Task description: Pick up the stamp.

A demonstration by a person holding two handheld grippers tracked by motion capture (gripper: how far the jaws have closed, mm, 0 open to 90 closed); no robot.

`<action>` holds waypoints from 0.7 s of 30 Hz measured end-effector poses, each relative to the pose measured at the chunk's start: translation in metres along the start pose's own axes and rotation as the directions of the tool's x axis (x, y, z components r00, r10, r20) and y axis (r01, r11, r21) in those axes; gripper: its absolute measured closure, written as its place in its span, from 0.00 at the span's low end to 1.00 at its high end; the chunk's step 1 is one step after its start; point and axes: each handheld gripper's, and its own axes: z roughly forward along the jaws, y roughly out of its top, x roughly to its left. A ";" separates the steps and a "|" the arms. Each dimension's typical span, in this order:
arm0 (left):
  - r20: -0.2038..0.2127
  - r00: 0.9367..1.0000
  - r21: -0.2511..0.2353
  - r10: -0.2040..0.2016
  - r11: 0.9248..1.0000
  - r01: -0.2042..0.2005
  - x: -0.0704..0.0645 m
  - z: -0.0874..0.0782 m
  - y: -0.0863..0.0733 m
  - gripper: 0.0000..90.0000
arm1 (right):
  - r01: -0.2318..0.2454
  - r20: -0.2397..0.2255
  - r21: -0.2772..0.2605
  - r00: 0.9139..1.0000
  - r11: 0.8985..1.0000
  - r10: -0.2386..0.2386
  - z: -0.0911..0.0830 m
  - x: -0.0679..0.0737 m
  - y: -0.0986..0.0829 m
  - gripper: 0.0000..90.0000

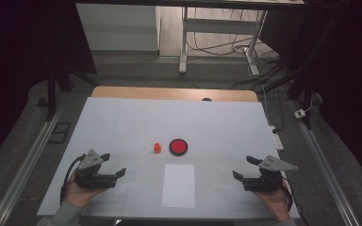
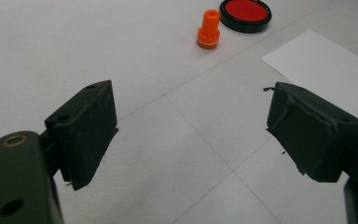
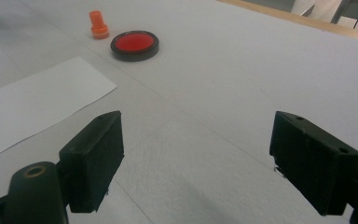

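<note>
Dim room, evenly lit worktop, soft shadows.

High view: the worktop (image 1: 122, 122) is pale and flatly lit from above; surroundings fall to near black at both sides. Image is soft and grainy, with no glare. Left gripper view: the near black gripper (image 2: 193, 135) is blurred, its shadows faint on the sheet; the orange stamp (image 2: 209, 29) is fairly sharp. Right gripper view: a cool, dull cast; the red ink pad (image 3: 134, 45) shows a weak sheen, and the far edge is slightly blurred.
</note>
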 end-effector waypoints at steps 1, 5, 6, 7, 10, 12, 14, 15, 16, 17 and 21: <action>0.000 1.000 0.000 0.000 1.000 0.000 0.000 0.000 0.000 0.18 | -0.001 0.000 -0.002 1.000 1.000 0.001 0.000 0.001 0.000 0.19; 0.002 1.000 -0.005 0.006 1.000 -0.006 0.004 0.001 0.000 0.18 | 0.013 0.000 0.013 1.000 1.000 -0.013 0.004 0.006 0.001 0.20; 0.001 1.000 -0.006 0.006 1.000 -0.006 0.005 0.001 0.000 0.18 | 0.015 0.001 0.020 1.000 1.000 -0.015 0.004 0.007 0.002 0.20; 0.005 1.000 -0.006 0.004 1.000 -0.004 0.006 0.002 0.000 0.18 | 0.013 0.000 0.018 1.000 1.000 -0.013 0.005 0.007 0.002 0.20; 0.001 1.000 -0.004 0.005 1.000 -0.005 0.006 0.002 0.001 0.18 | -0.001 0.003 0.014 1.000 1.000 0.001 0.006 0.007 0.002 0.20; -0.002 1.000 -0.009 0.007 1.000 -0.007 0.006 0.002 0.002 0.18 | 0.003 0.006 0.014 1.000 1.000 -0.003 0.007 0.007 0.002 0.21; -0.005 1.000 -0.013 0.000 1.000 0.000 0.007 0.003 0.003 0.18 | 0.008 0.008 0.022 1.000 1.000 -0.008 0.008 0.007 0.001 0.21; -0.005 1.000 -0.013 0.000 1.000 0.000 0.007 0.003 0.003 0.18 | 0.008 0.005 0.022 1.000 1.000 -0.008 0.009 0.007 0.001 0.21; -0.001 1.000 -0.016 -0.012 1.000 0.012 0.007 0.005 0.005 0.18 | 0.005 0.003 0.021 1.000 1.000 -0.005 0.009 0.007 0.001 0.21; -0.001 1.000 -0.016 -0.012 1.000 0.012 0.007 0.005 0.005 0.18 | 0.004 0.004 0.020 1.000 1.000 -0.005 0.008 0.008 0.001 0.21; -0.004 1.000 -0.021 0.004 1.000 -0.004 0.004 0.010 0.013 0.19 | 0.007 0.018 0.011 1.000 1.000 -0.008 0.005 0.009 0.001 0.22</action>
